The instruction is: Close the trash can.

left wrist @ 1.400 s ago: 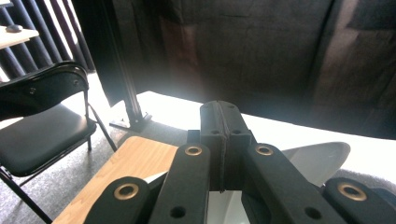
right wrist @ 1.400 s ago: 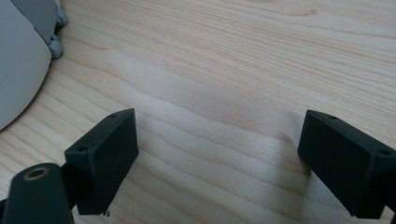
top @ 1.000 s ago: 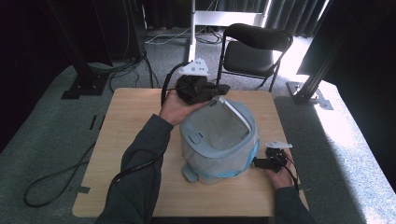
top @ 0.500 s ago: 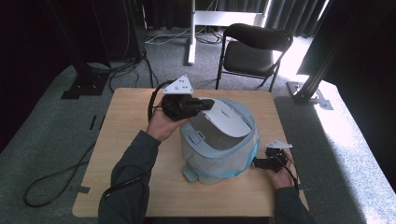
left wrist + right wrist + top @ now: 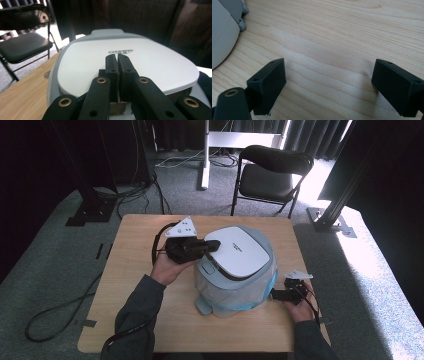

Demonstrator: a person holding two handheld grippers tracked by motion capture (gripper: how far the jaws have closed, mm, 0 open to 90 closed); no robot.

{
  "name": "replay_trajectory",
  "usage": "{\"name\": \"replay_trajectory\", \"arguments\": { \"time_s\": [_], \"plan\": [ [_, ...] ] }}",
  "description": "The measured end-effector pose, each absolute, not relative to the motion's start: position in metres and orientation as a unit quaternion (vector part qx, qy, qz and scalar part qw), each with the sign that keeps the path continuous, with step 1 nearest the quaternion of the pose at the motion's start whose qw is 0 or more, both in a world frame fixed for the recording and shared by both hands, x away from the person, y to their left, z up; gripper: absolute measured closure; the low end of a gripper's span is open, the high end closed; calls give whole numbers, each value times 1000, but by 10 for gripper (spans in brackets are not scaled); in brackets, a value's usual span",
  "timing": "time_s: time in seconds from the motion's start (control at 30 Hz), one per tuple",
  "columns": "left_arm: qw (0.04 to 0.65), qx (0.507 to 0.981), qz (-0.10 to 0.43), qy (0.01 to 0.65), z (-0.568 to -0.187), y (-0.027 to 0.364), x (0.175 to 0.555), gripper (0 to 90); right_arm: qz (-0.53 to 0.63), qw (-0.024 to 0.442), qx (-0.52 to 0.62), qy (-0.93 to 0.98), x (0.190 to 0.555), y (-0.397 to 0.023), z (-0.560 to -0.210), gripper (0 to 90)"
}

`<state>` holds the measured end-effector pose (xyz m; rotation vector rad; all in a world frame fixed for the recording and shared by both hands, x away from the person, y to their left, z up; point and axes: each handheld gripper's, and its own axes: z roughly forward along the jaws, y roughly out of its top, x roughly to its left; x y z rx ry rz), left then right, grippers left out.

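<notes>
Your left gripper (image 5: 212, 246), jaws pressed together and empty, rests on the lid (image 5: 237, 251) of the rice cooker (image 5: 235, 287) at mid-table. The lid looks down; latching it may remain. Your right gripper (image 5: 274, 294) lies wide apart just right of the cooker.

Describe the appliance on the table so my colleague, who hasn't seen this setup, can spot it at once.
On the light wooden table, right of its middle, sits a rounded pale grey rice cooker. Its flat white lid carries small dark lettering, and a light blue band runs round its base. It is the bulkiest thing on the table, far larger than the two black tools beside it.
</notes>
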<state>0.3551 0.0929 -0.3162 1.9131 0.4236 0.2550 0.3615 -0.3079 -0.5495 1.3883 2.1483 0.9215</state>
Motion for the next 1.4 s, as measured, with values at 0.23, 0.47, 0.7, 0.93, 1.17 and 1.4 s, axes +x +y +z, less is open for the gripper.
{"name": "replay_trajectory", "arguments": {
  "time_s": [0.23,0.47,0.7,0.93,1.17,1.4],
  "plan": [
    [553,807,114,176,-318,96,347,873,331,210,499,773,362,-308,-550,112],
    [547,812,113,172,-327,94,340,874,331,210,499,773,361,-308,-550,112],
    [551,810,111,167,-329,93,333,890,331,210,499,773,361,-308,-550,112],
    [547,812,118,165,-329,92,330,900,331,210,499,773,361,-308,-550,111],
    [550,811,117,161,-330,92,326,900,331,210,500,772,361,-308,-550,112],
    [550,810,118,162,-331,92,326,900,331,210,501,772,361,-308,-550,112]
  ]
}}
